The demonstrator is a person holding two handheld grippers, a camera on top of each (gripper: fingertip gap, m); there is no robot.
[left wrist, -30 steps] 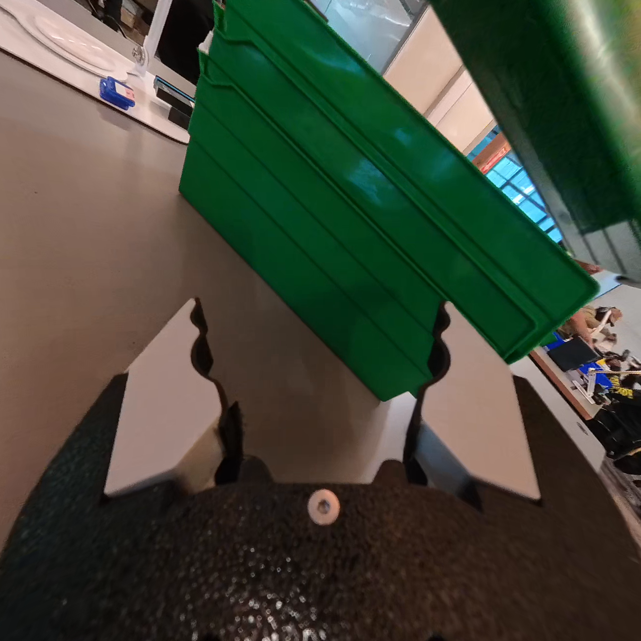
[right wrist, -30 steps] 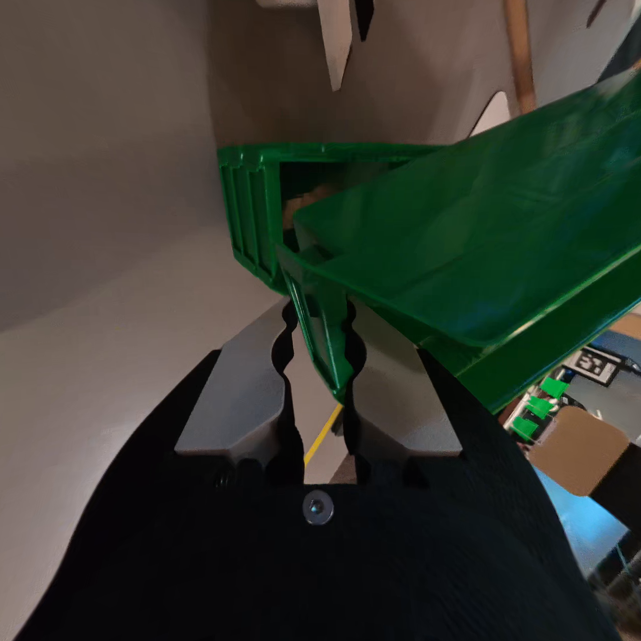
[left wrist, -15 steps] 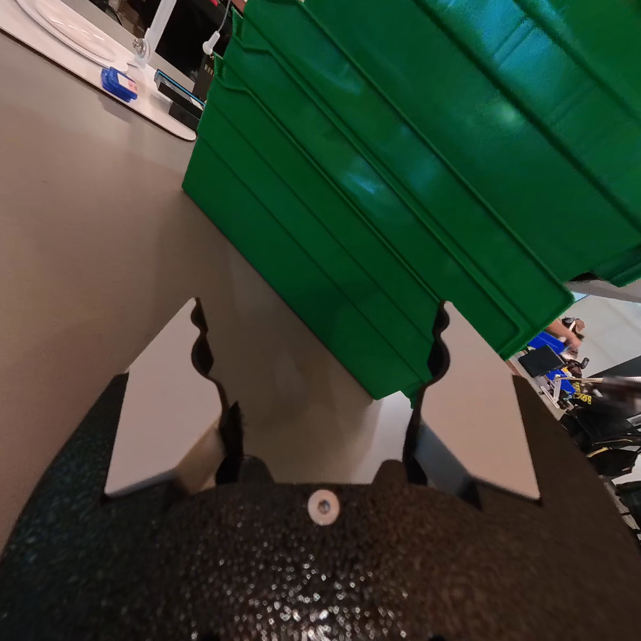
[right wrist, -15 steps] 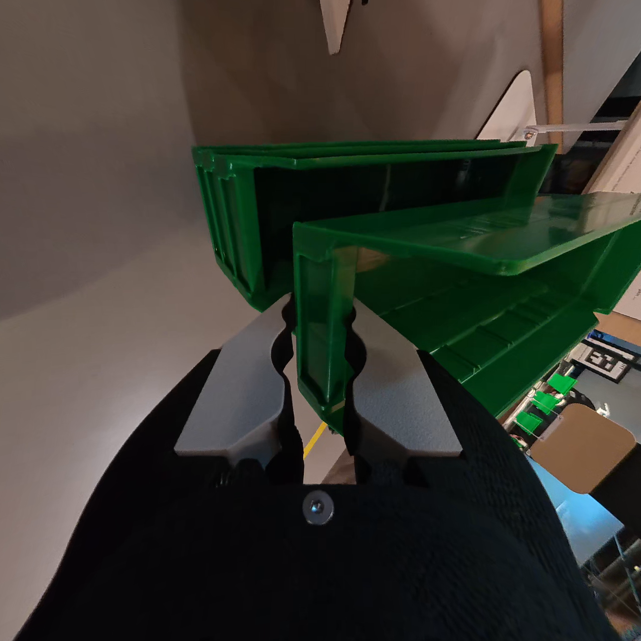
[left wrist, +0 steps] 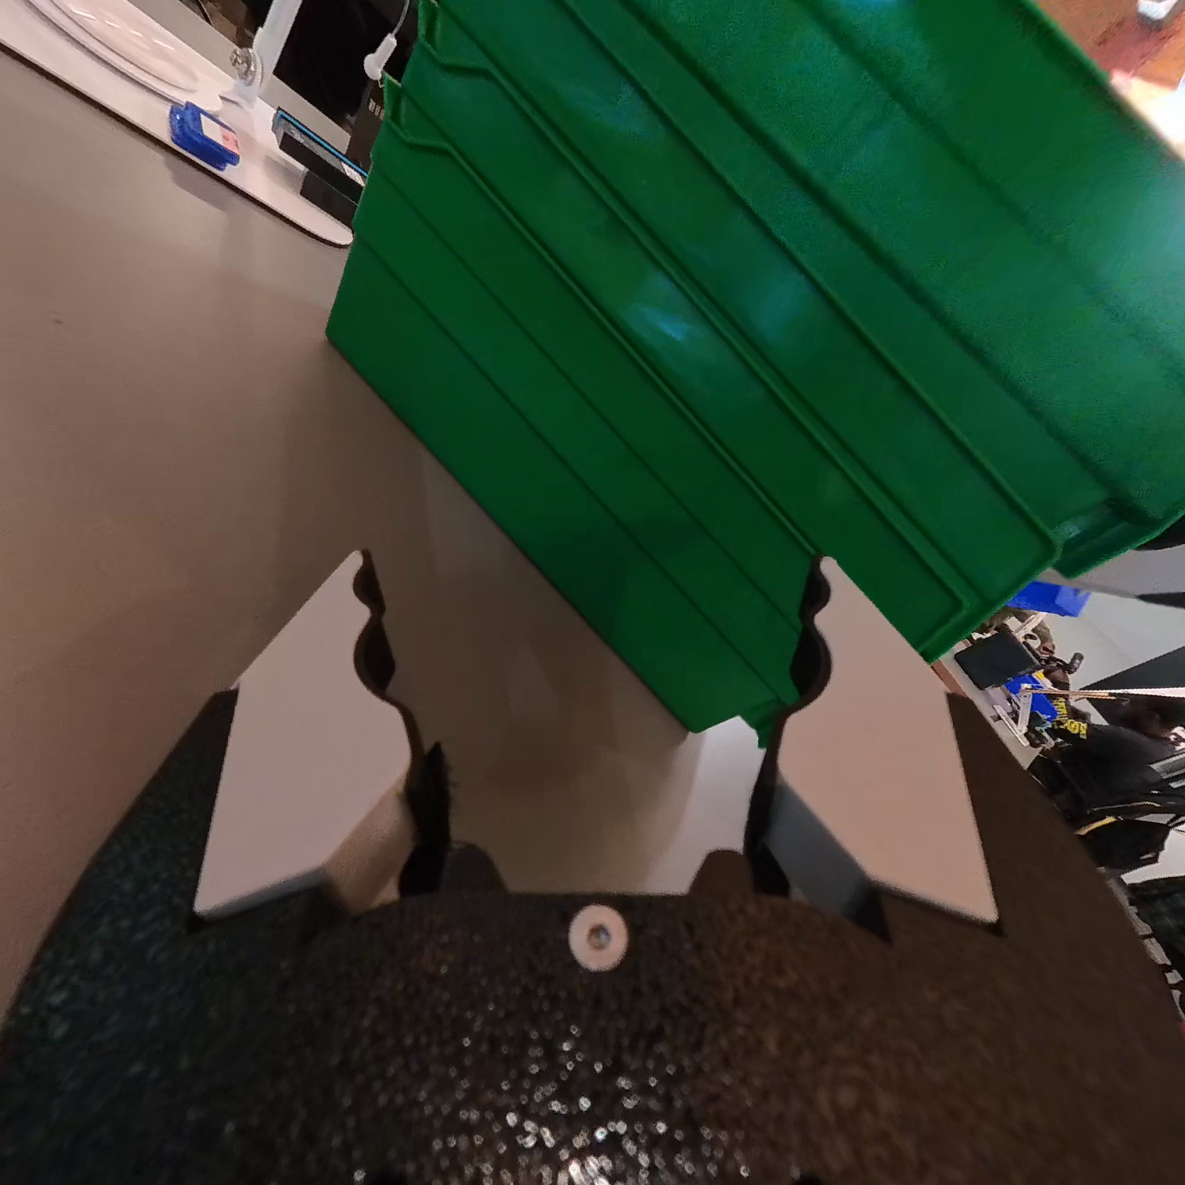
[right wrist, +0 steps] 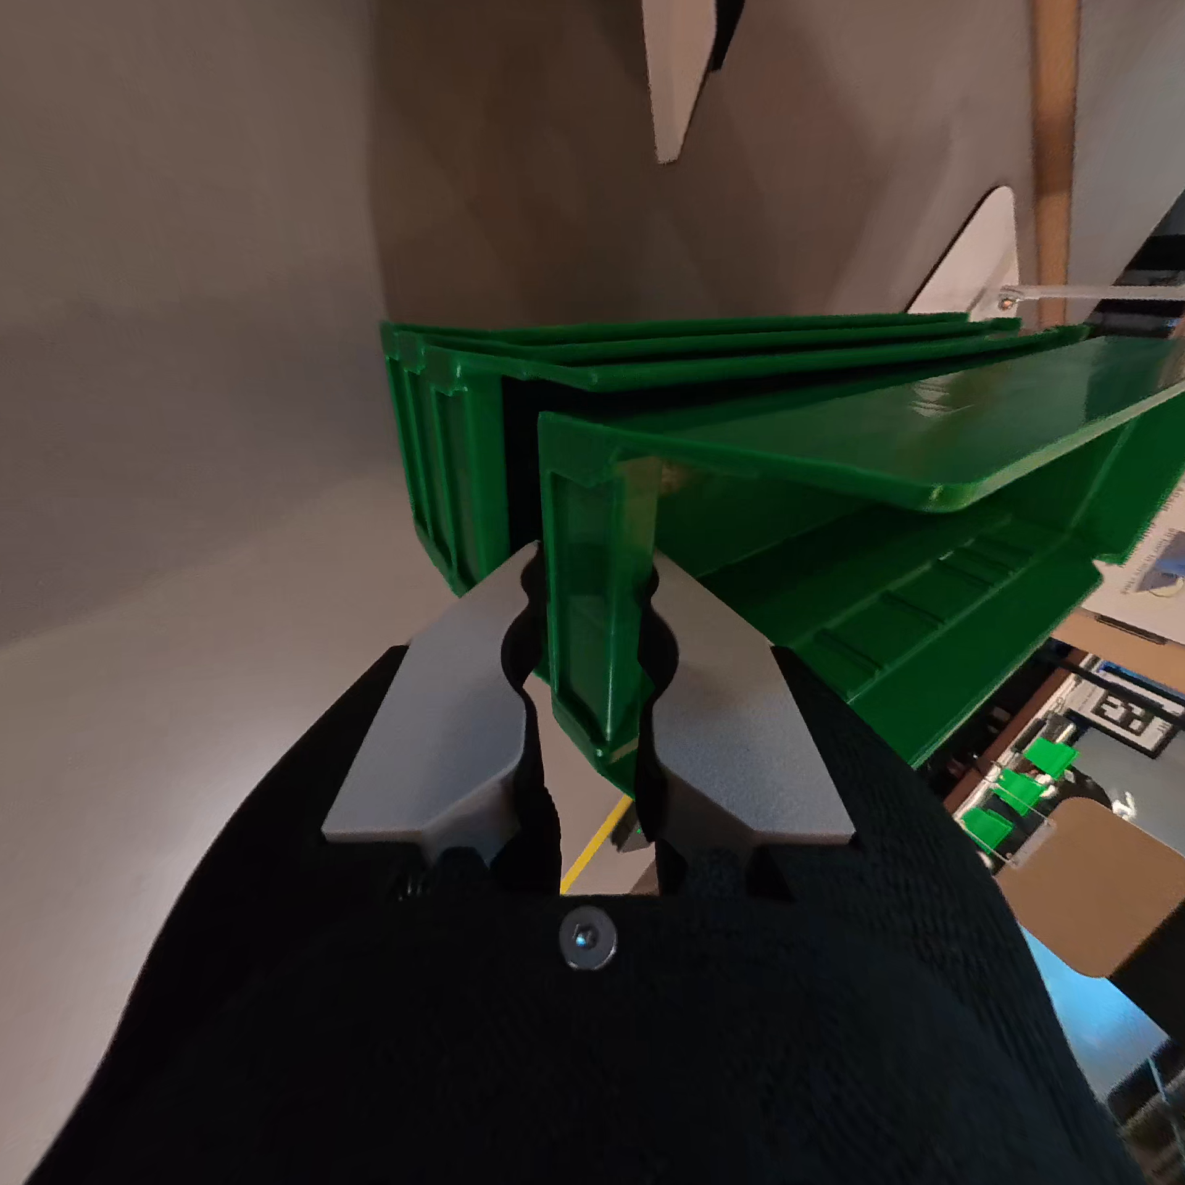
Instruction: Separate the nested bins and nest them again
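Observation:
A stack of nested green bins (left wrist: pixel 609 397) stands on the grey table (left wrist: pixel 160 417). My left gripper (left wrist: pixel 593 564) is open and empty at the stack's near corner, with its right finger (left wrist: pixel 865 737) against that corner. My right gripper (right wrist: pixel 596 558) is shut on the end wall of a separate green bin (right wrist: pixel 898 449). It holds that bin tilted, just above and partly inside the stack's open top (right wrist: pixel 462 449). The held bin also shows in the left wrist view (left wrist: pixel 898 192), close over the stack. A finger of the left gripper (right wrist: pixel 673 77) shows beyond the stack.
A white mat (left wrist: pixel 128 77) lies at the table's far left with a small blue object (left wrist: pixel 205 131) and a black box (left wrist: pixel 320 173) on it. Desks and a seated person (left wrist: pixel 1122 756) are beyond the table's right edge.
My right gripper has swung the held bin from steeply tilted to nearly level and brought it down closer over the stack. The left gripper has stayed open at the stack's corner.

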